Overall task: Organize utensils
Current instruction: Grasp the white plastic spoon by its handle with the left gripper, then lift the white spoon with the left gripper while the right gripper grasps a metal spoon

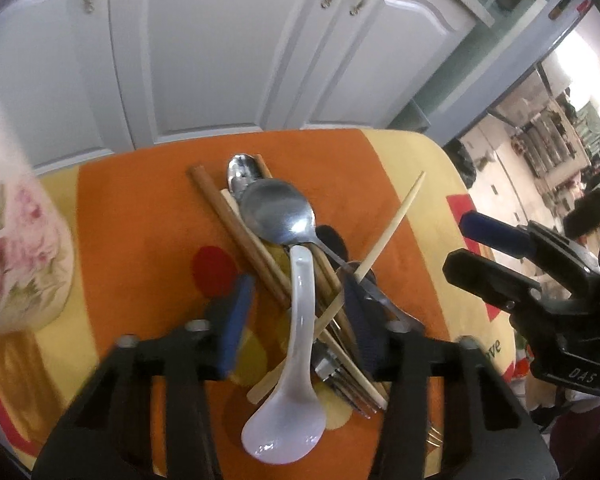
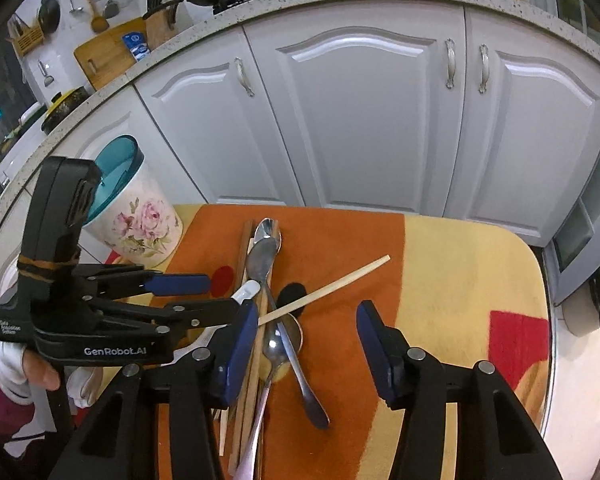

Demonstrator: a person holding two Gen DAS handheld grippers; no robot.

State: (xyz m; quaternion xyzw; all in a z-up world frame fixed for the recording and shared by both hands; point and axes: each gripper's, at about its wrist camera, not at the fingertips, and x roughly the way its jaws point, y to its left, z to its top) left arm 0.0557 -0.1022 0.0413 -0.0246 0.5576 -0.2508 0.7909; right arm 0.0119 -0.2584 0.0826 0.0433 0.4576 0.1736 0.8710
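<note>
Jaws of both the left gripper (image 1: pixel 296 316) and right gripper (image 2: pixel 308 344) gaped empty over the piled utensils, where the glossy white ceramic soup spoon (image 1: pixel 294 364), probably slick and brittle, wanted gripping mid-handle.

A: Soup spoon (image 1: pixel 296 364): white, glossy ceramic look. Metal spoon (image 1: pixel 278 212): dull-polished steel.

B: Brown chopsticks (image 1: pixel 236 232): matt wood. Tablecloth (image 1: pixel 140 208): soft cloth. Cabinet doors (image 2: pixel 360 120): smooth, semi-gloss.

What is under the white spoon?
Under the white spoon lie brown chopsticks, a pale chopstick and a fork; its bowl hides the cloth.
</note>
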